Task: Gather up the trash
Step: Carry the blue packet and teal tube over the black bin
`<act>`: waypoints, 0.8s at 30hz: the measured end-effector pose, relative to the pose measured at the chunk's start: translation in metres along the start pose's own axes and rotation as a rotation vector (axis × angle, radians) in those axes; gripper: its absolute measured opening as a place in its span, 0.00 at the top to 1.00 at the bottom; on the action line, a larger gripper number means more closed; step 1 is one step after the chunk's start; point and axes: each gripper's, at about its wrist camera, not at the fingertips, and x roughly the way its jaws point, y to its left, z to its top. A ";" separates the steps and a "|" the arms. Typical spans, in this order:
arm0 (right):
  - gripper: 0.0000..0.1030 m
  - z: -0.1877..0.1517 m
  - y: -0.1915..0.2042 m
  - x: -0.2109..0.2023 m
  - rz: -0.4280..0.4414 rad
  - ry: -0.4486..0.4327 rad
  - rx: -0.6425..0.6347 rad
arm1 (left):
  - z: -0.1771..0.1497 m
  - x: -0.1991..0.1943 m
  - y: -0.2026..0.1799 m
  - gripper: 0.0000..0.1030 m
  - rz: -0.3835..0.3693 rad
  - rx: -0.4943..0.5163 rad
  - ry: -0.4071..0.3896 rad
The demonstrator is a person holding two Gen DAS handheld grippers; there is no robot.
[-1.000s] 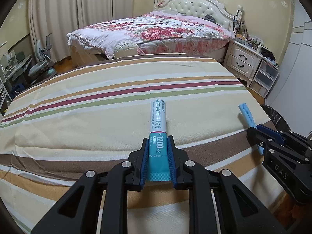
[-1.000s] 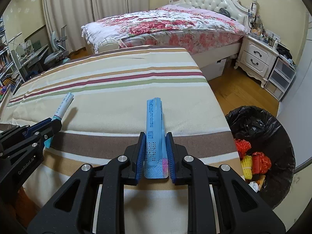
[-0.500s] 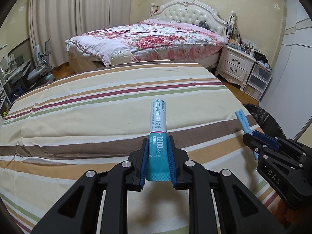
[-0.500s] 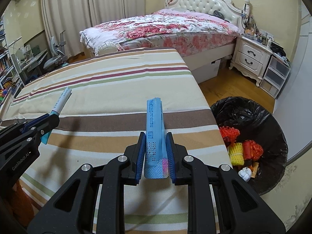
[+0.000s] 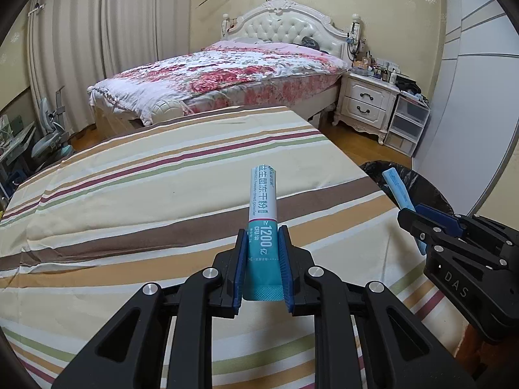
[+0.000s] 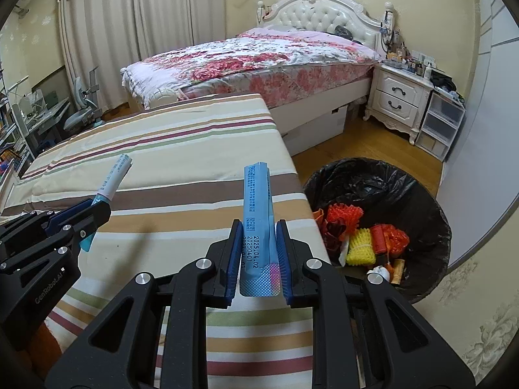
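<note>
Both our grippers have swung toward the bin since a second ago, each gripping its packet as before. From the left wrist, our left gripper clamps a teal-and-white packet above the striped bed. From the right wrist, our right gripper pinches a blue packet at the bed's edge, beside the black bin with bright trash inside.

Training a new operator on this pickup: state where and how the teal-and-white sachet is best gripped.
Grip the teal-and-white sachet as the left gripper does now: pads on its two long edges near the crimped teal bottom end, coming in along its length. It is long, thin and flat, so the narrow width fits the jaws and the rest sticks out forward.
</note>
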 end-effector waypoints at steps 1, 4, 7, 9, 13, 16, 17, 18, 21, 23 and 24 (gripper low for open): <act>0.80 -0.001 -0.003 -0.002 -0.012 -0.005 0.001 | -0.001 -0.001 -0.004 0.81 -0.005 0.007 -0.003; 0.80 -0.002 -0.017 -0.006 -0.035 -0.013 0.022 | 0.003 -0.002 -0.016 0.81 -0.019 0.026 -0.013; 0.80 -0.003 -0.030 -0.008 -0.058 -0.018 0.044 | 0.007 -0.002 -0.027 0.81 -0.035 0.043 -0.020; 0.80 -0.004 -0.040 -0.009 -0.073 -0.022 0.058 | 0.010 -0.002 -0.034 0.81 -0.044 0.054 -0.028; 0.80 -0.003 -0.056 -0.011 -0.102 -0.032 0.085 | 0.020 0.001 -0.049 0.81 -0.064 0.078 -0.045; 0.80 -0.001 -0.065 -0.013 -0.130 -0.041 0.092 | 0.026 0.005 -0.061 0.81 -0.078 0.093 -0.055; 0.80 0.000 -0.068 -0.013 -0.143 -0.043 0.094 | 0.027 0.006 -0.064 0.81 -0.083 0.096 -0.056; 0.80 0.000 -0.071 -0.013 -0.152 -0.043 0.097 | 0.029 0.009 -0.068 0.81 -0.089 0.099 -0.056; 0.80 0.003 -0.081 -0.013 -0.175 -0.048 0.114 | 0.035 0.015 -0.076 0.81 -0.099 0.108 -0.057; 0.80 0.005 -0.089 -0.013 -0.190 -0.051 0.124 | 0.039 0.019 -0.083 0.81 -0.109 0.114 -0.057; 0.80 0.006 -0.093 -0.013 -0.197 -0.053 0.131 | 0.042 0.022 -0.088 0.80 -0.113 0.120 -0.058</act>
